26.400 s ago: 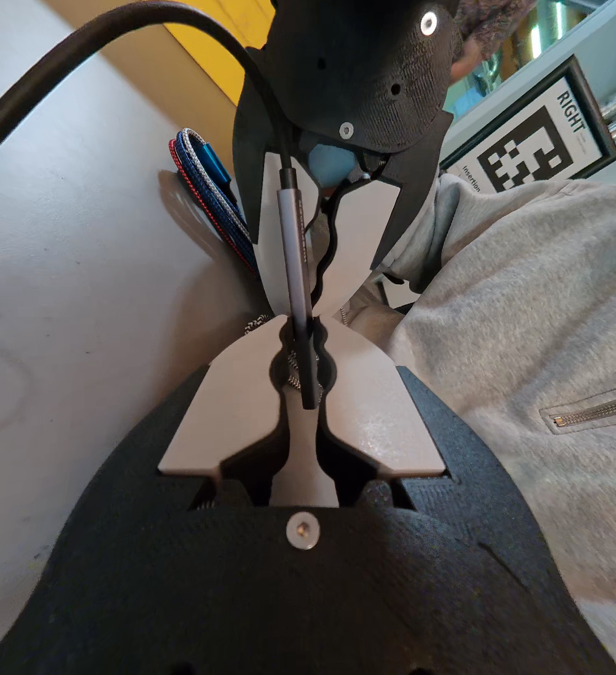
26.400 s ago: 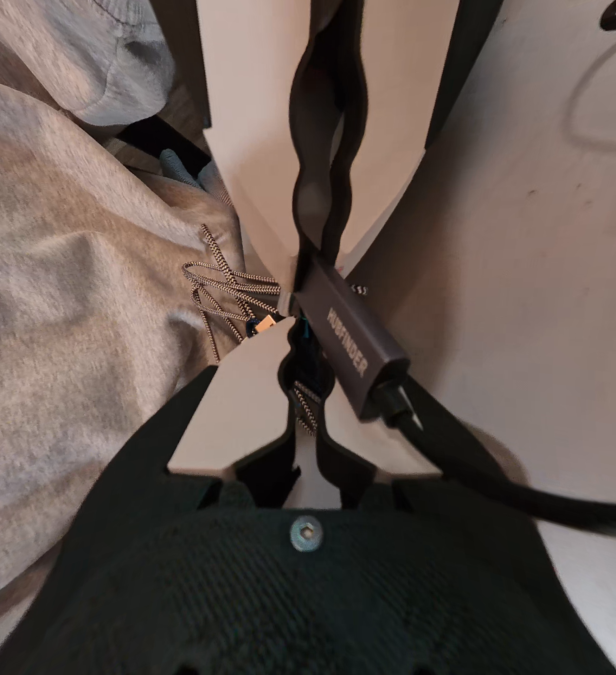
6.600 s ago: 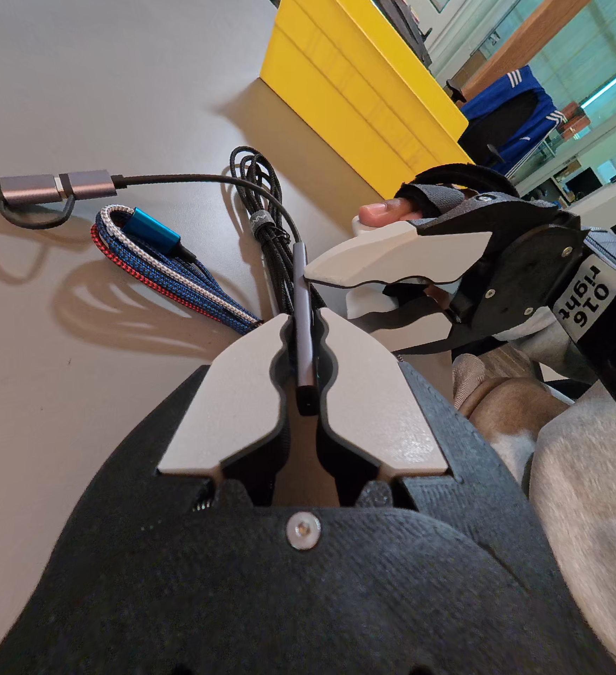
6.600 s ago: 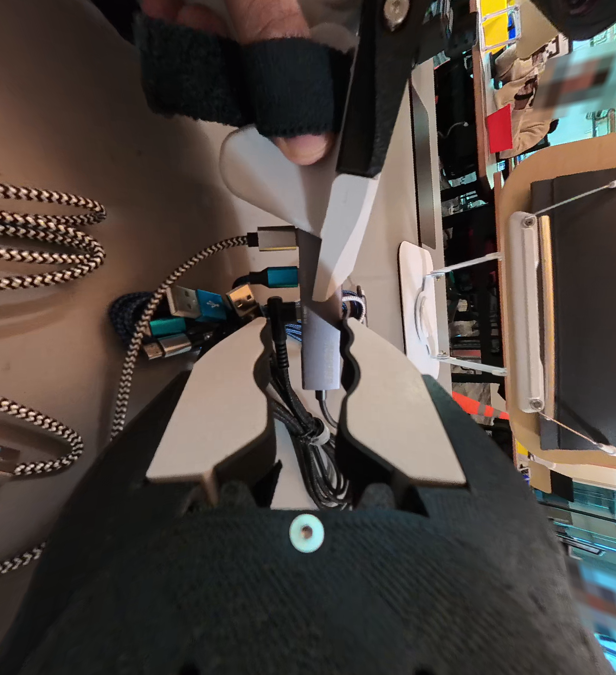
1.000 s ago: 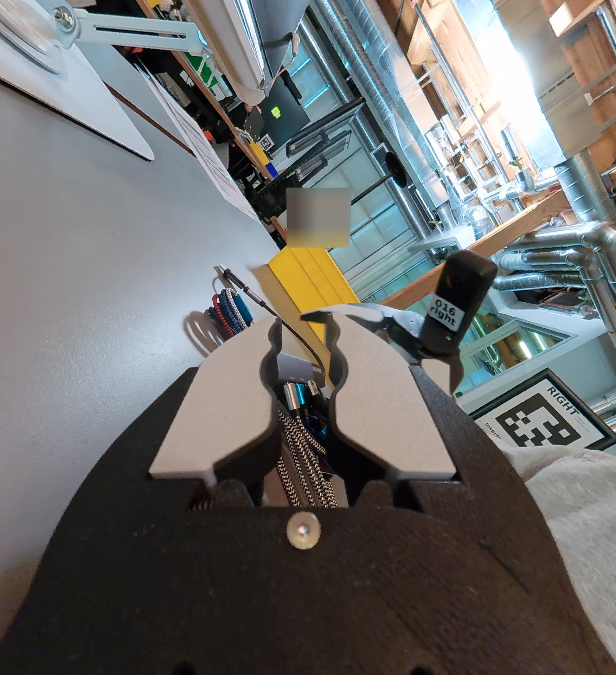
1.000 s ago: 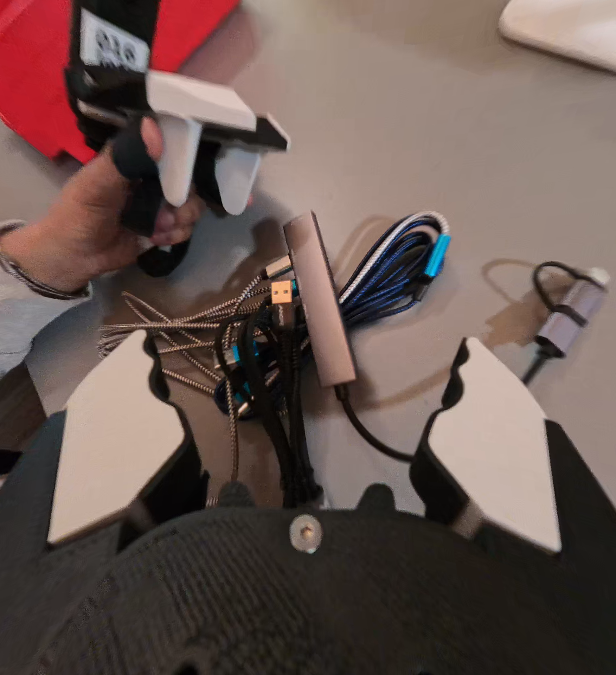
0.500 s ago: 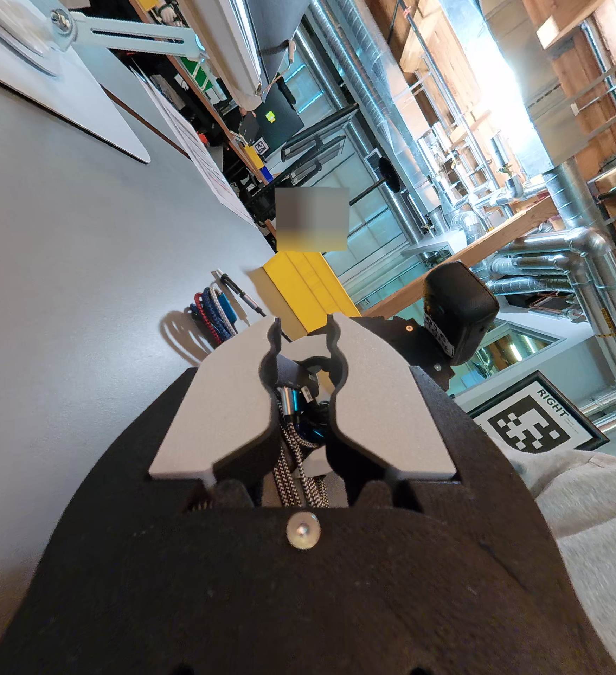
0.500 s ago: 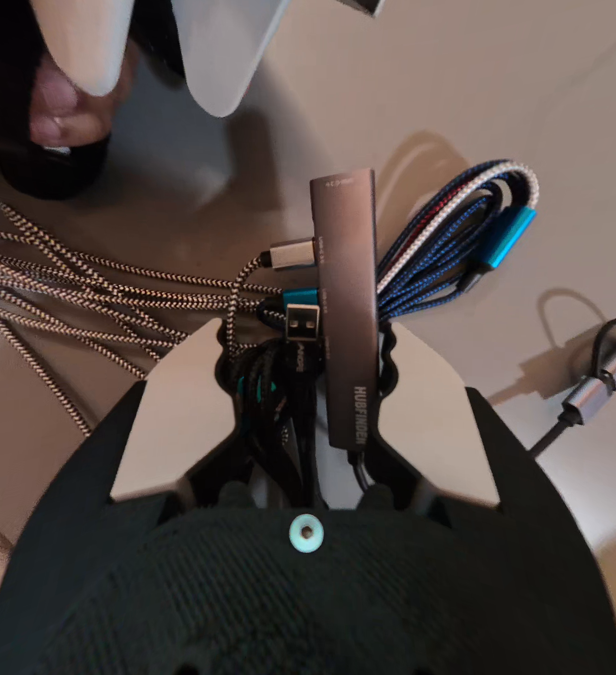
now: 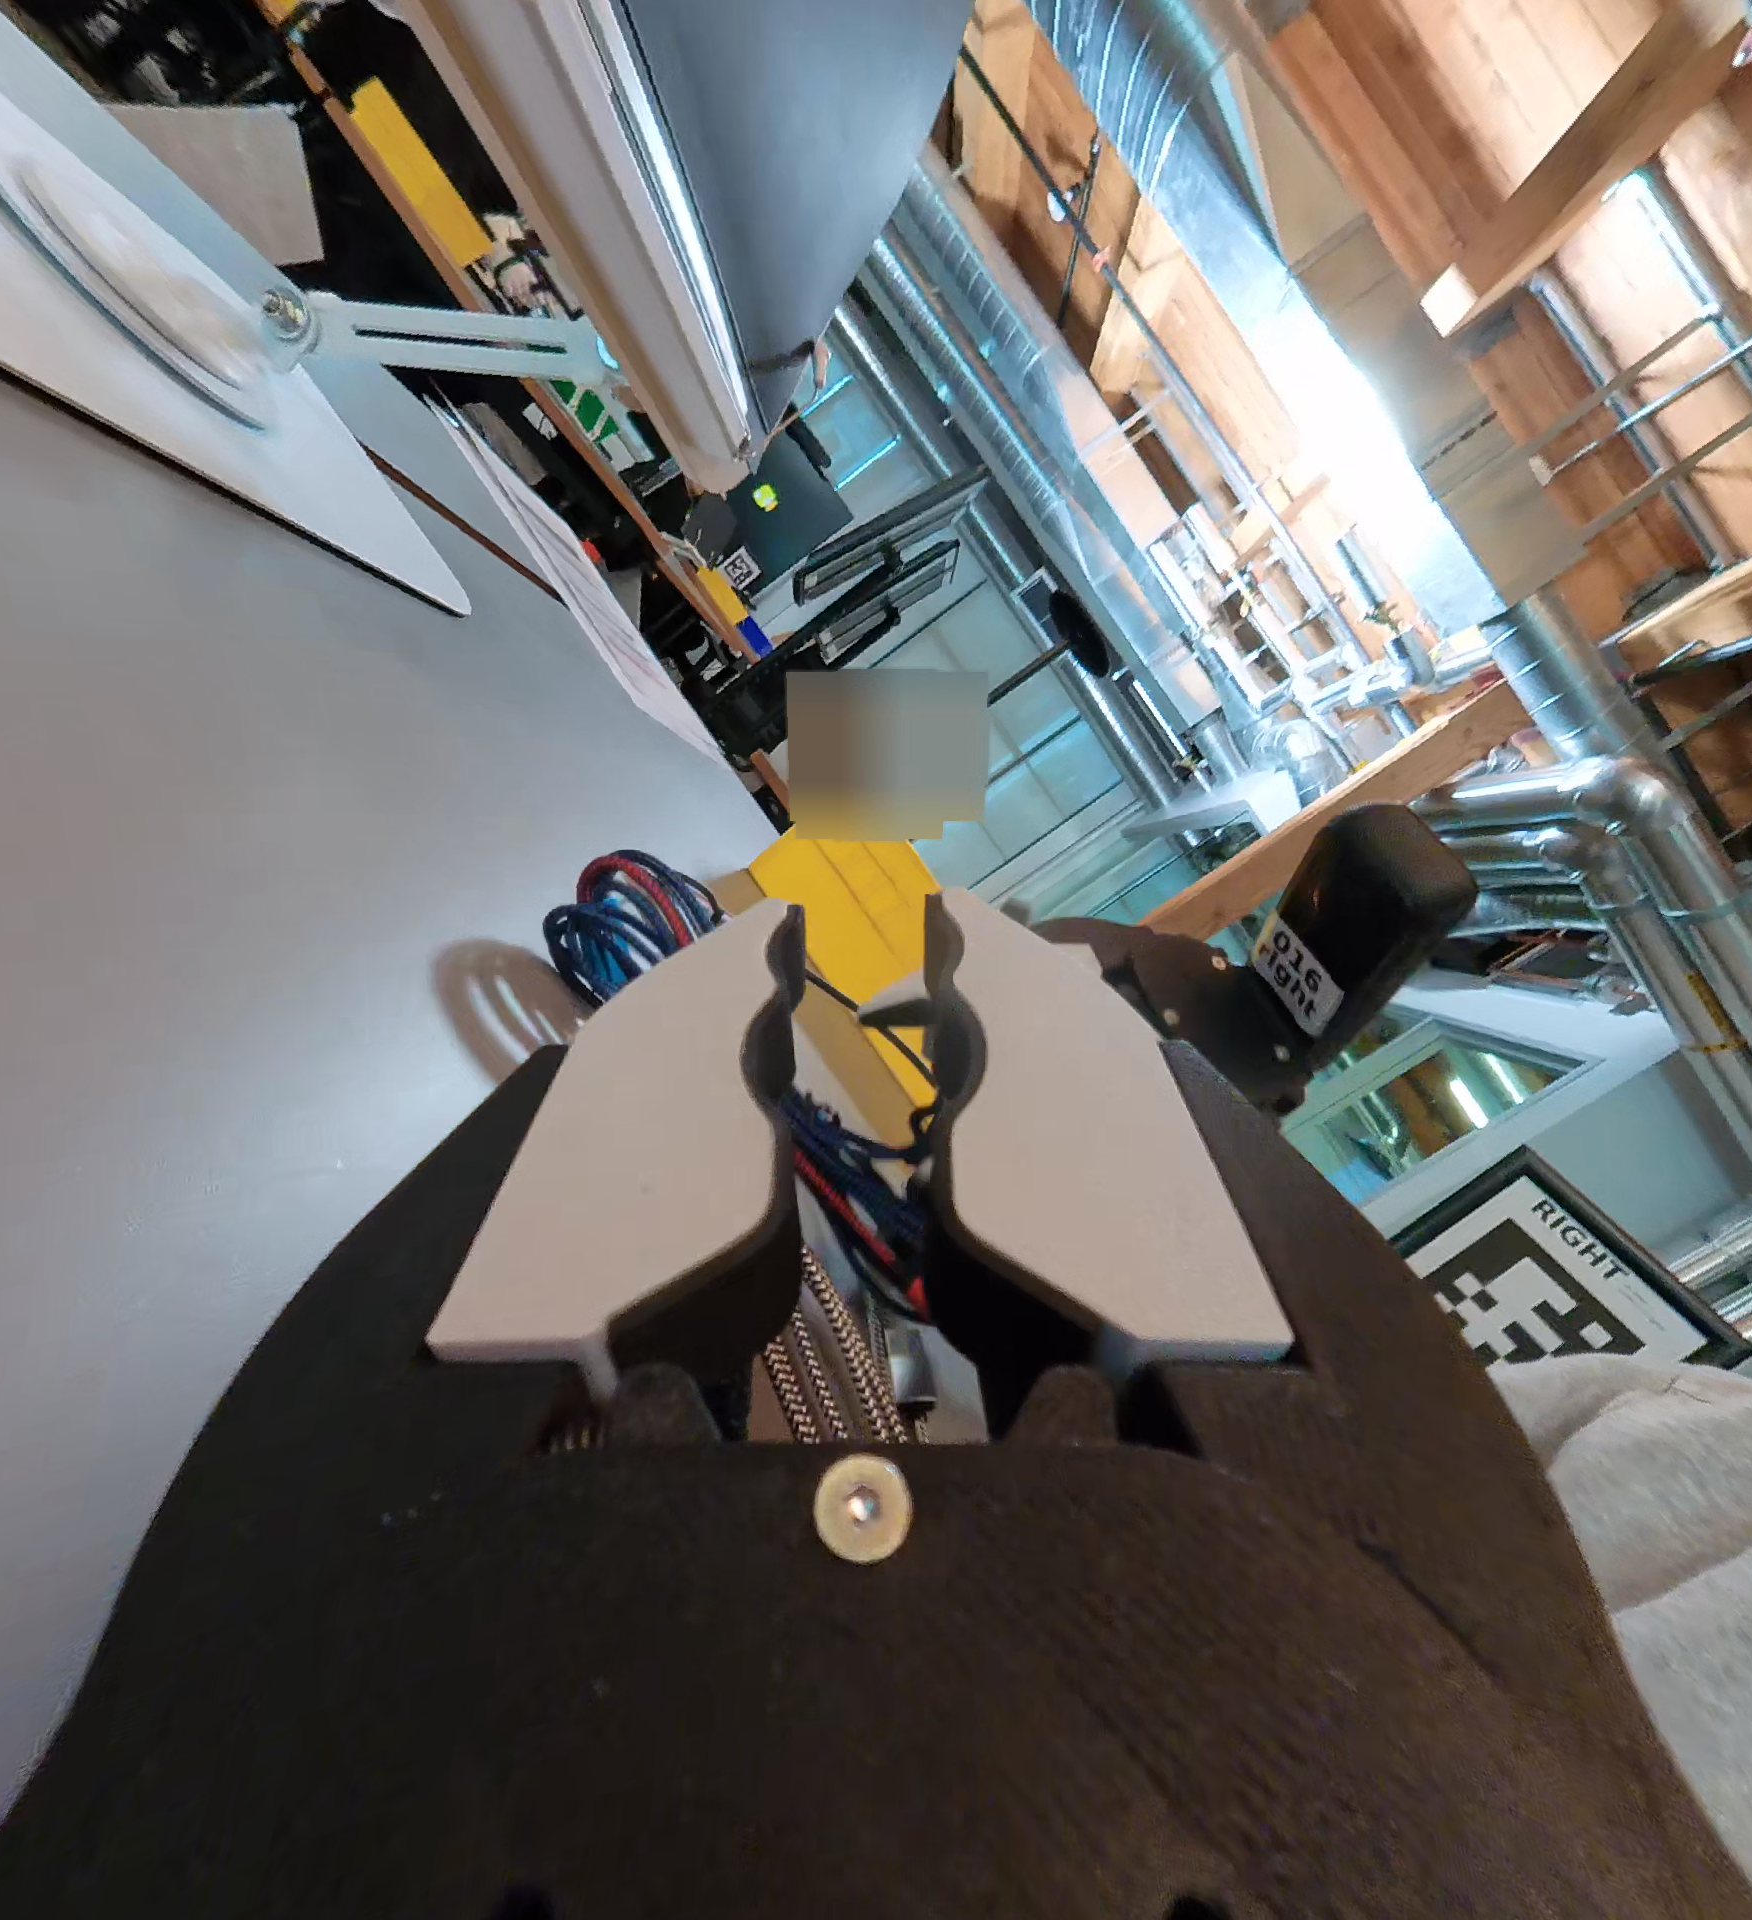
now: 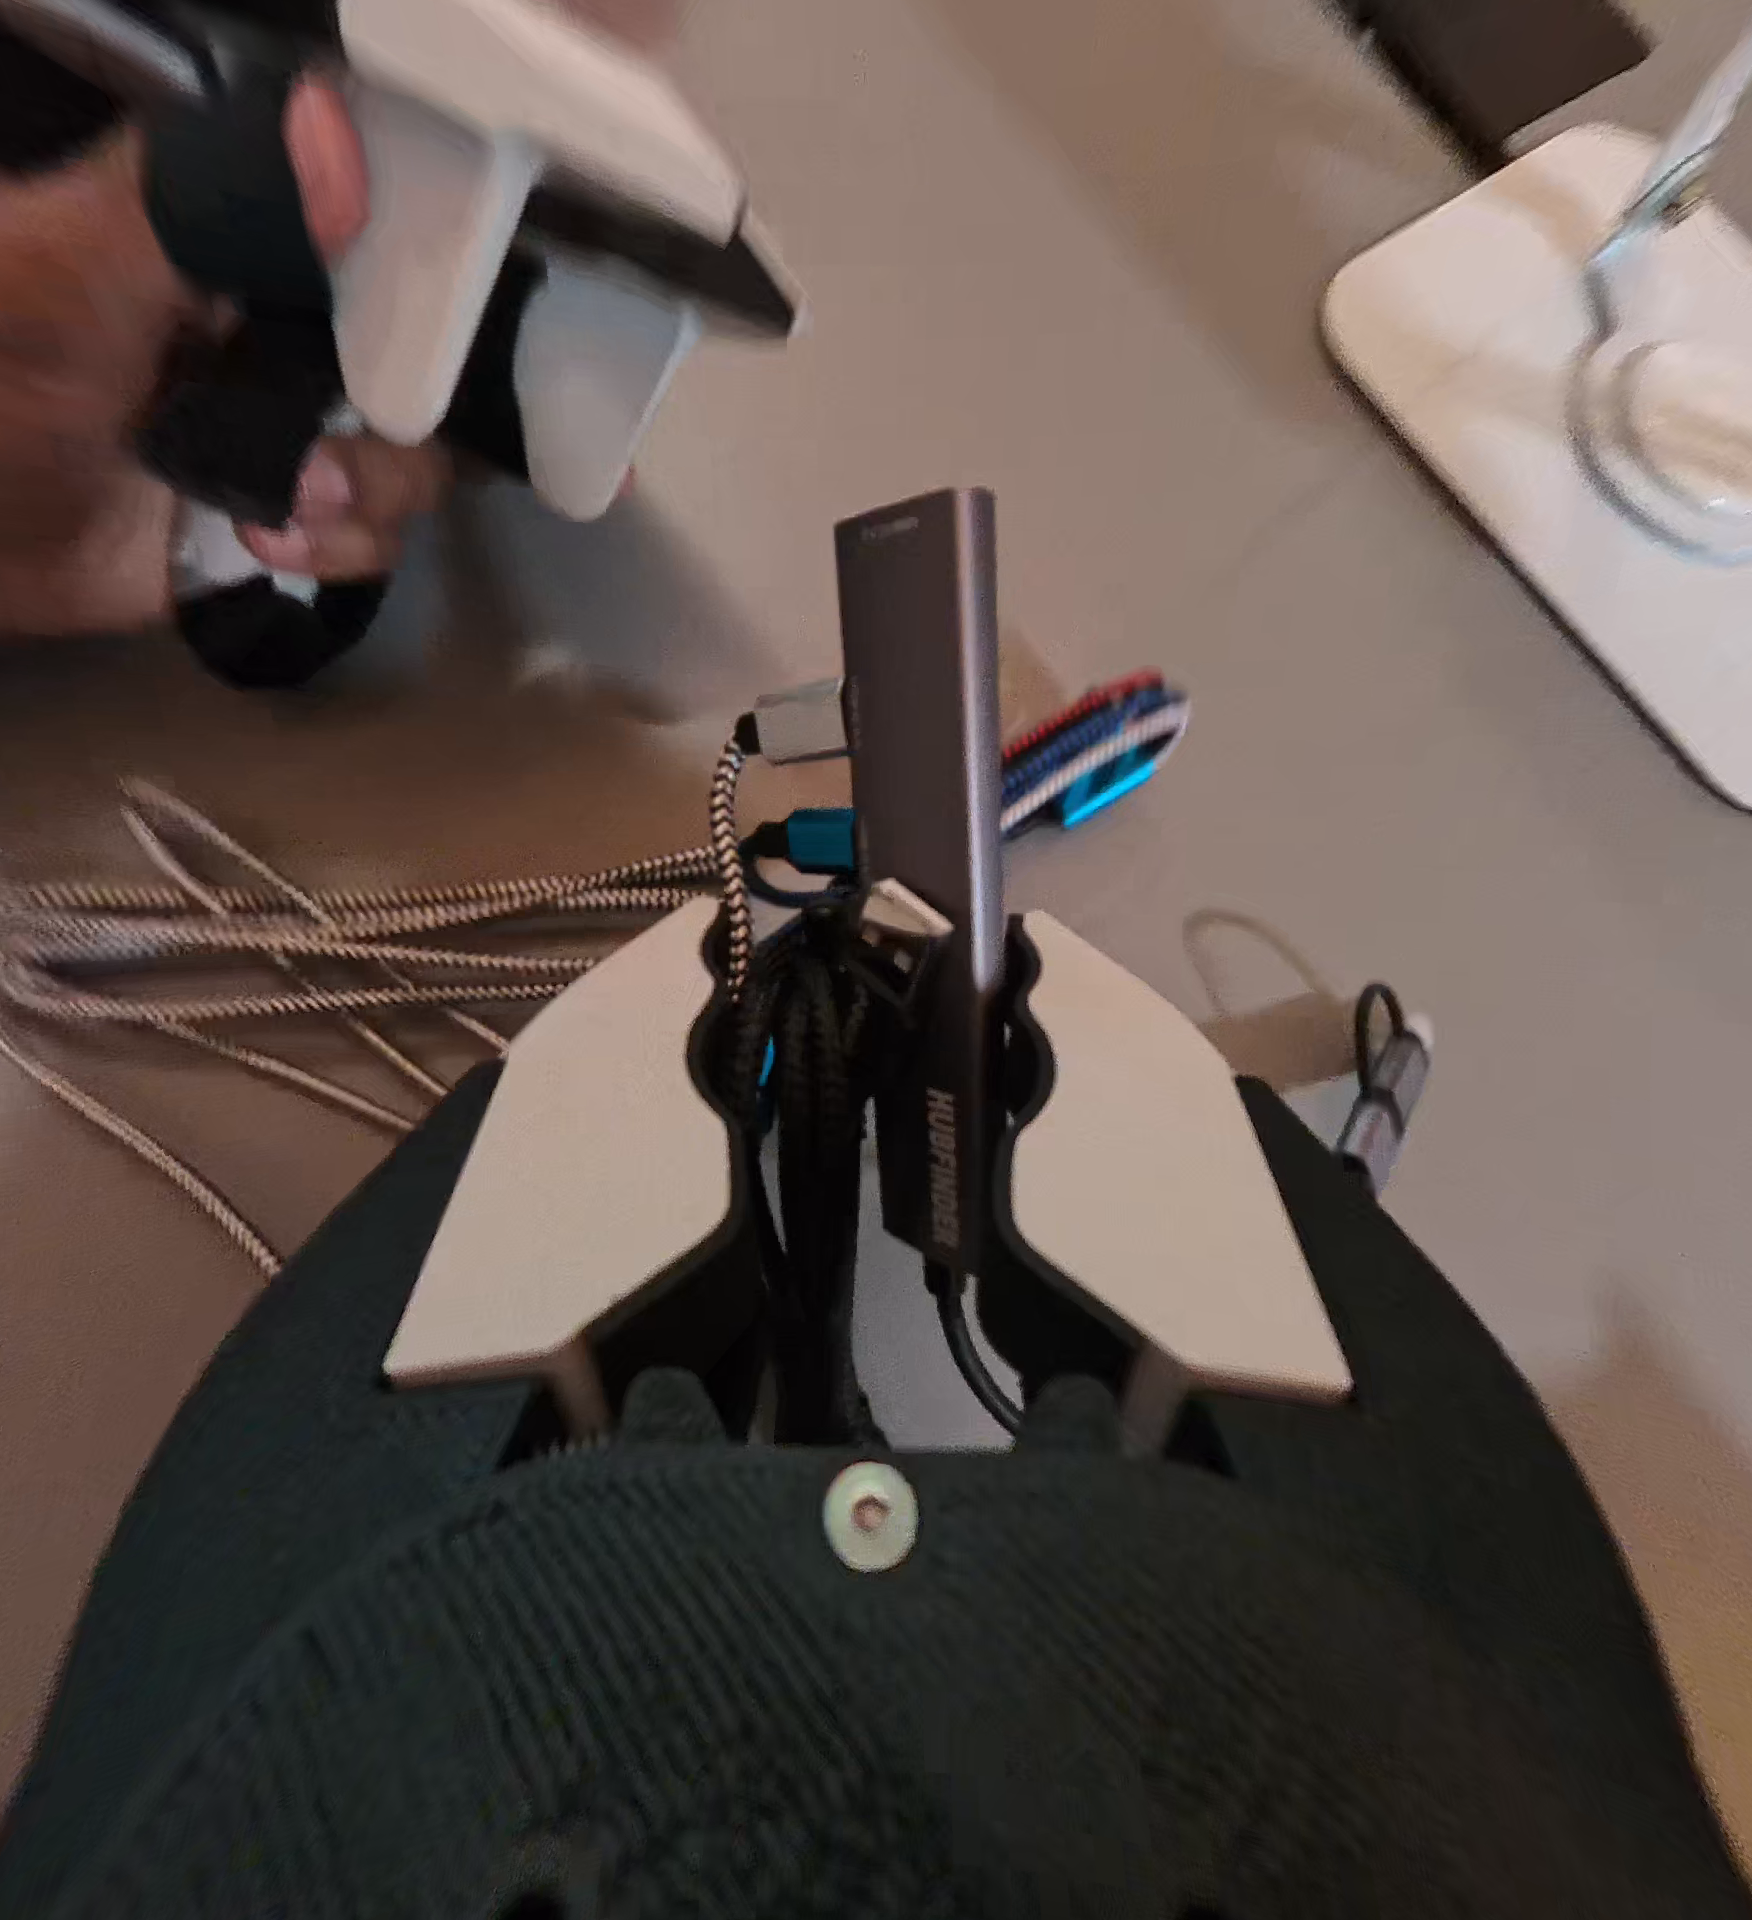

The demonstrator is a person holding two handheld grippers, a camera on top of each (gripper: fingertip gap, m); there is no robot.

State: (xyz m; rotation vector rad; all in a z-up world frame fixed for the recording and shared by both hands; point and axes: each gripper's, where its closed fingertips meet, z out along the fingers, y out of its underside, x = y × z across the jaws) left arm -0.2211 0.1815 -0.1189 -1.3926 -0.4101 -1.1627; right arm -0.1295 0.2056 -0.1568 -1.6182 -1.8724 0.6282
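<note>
1. Grey table (image 10: 1163,312): white monitor-stand base (image 10: 1474,436) sits at the upper right of the right wrist view.
2. Right gripper (image 10: 867,935): wide apart a second ago, now clenched on the grey hub (image 10: 919,727) together with a black cable bundle (image 10: 820,1091) beside it.
3. Left gripper (image 9: 864,925): fingers a narrow gap apart, grasping nothing. In the right wrist view it is blurred at the upper left, farther from the hub than half a second ago.
4. Hub: centre frame, its far end now tilted up off the table, no longer flat.
5. Braided beige cable (image 10: 332,935): spread at left, trailing from the hub.
6. Blue-red-white coil (image 10: 1100,748): on the table just right of the hub.
7. Silver plug (image 10: 799,717) and blue plug (image 10: 820,836): seated in the hub's left side.
</note>
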